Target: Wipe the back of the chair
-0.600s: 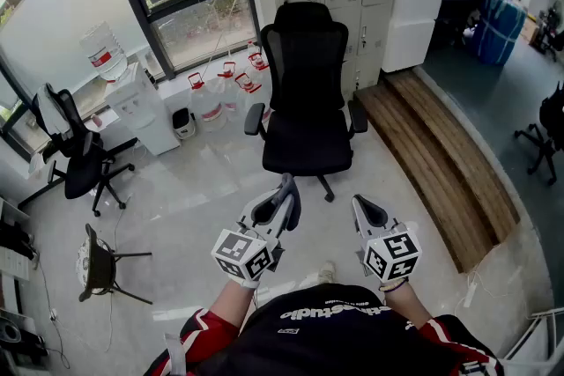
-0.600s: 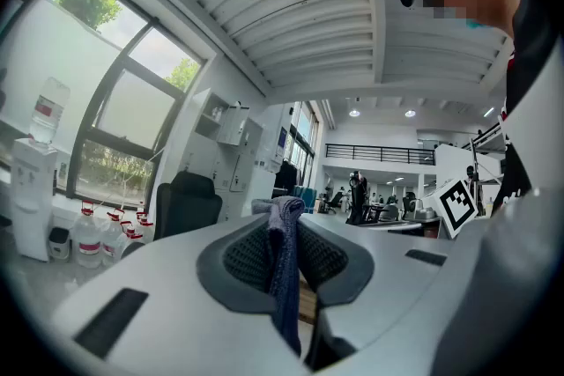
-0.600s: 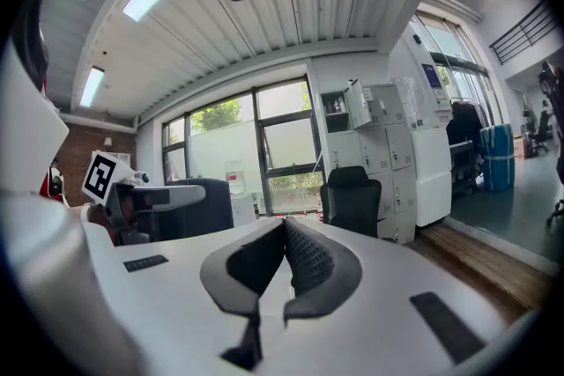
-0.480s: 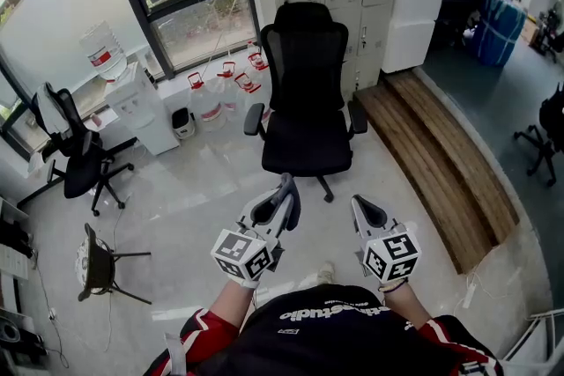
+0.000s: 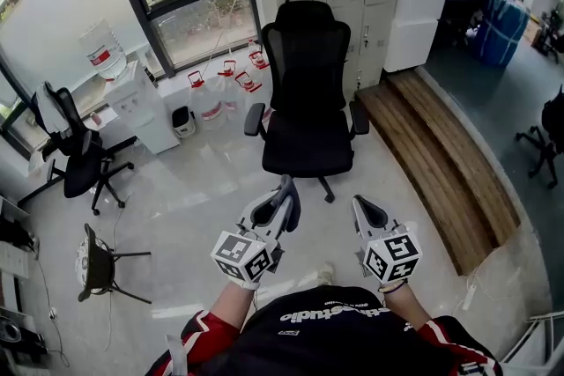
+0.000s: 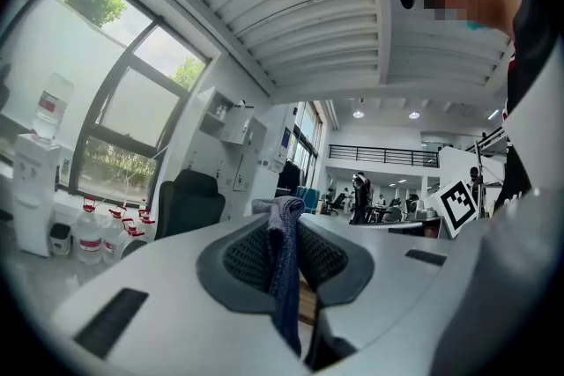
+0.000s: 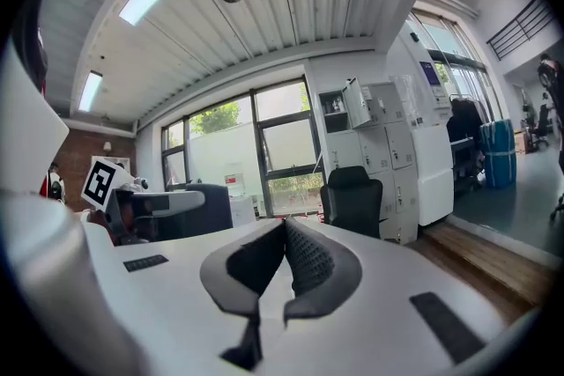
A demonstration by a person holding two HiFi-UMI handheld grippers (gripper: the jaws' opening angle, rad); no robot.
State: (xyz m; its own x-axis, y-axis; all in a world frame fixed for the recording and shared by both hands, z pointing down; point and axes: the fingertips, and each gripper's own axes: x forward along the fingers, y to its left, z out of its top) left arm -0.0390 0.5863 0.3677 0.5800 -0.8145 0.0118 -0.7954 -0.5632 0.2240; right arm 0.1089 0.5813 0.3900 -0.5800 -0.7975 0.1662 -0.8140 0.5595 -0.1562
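Cloth (image 6: 284,277) sits pinched in left gripper (image 5: 285,189), right gripper (image 5: 359,205) alongside.

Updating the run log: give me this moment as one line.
left gripper: shut on cloth | right gripper: shut, empty | chair: ahead, not touched | wiping: not yet begun

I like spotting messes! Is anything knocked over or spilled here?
Nothing stands out. The black chair stands upright, the water jugs stand by the window, no spill shows on the floor, and the left gripper is shut on a cloth.
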